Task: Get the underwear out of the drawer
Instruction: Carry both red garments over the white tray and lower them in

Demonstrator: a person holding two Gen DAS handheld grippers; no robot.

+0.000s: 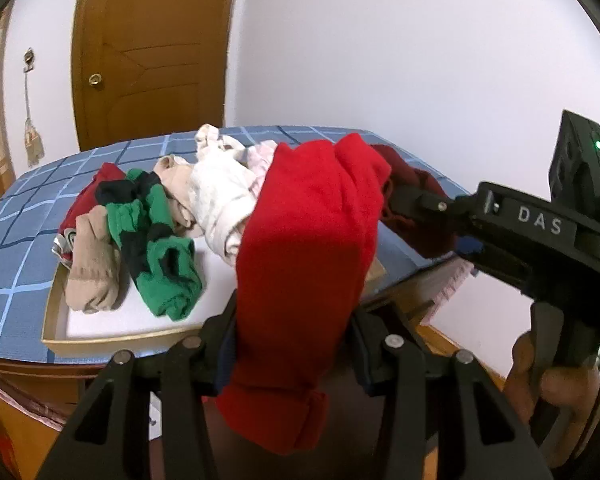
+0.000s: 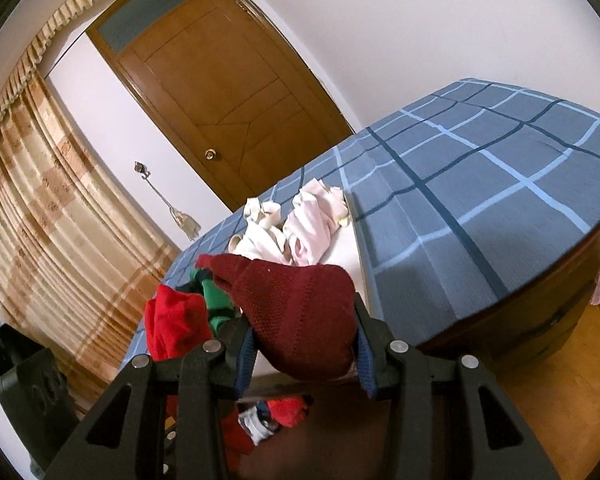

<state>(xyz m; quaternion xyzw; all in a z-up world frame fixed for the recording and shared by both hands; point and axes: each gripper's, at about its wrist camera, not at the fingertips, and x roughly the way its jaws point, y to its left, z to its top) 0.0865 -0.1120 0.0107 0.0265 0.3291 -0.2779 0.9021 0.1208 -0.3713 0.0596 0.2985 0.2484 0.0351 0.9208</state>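
Note:
My left gripper (image 1: 292,340) is shut on bright red underwear (image 1: 308,248), held up in front of the bed. My right gripper (image 2: 304,344) is shut on dark red knit underwear (image 2: 300,312); it also shows in the left wrist view (image 1: 416,216), at the right over the bed's edge. A shallow gold-rimmed tray (image 1: 100,340) on the bed holds a pile of garments: green-and-black (image 1: 156,240), beige (image 1: 92,272), white (image 1: 220,196) and dark red. More red and white garments (image 2: 276,416) lie low beneath the right gripper; the drawer itself is not clearly seen.
The bed has a blue checked cover (image 2: 480,184) and a wooden frame (image 2: 540,312). A brown wooden door (image 1: 148,48) stands behind it, with curtains (image 2: 40,208) to the left and white walls. Wooden floor (image 2: 572,380) shows at the right.

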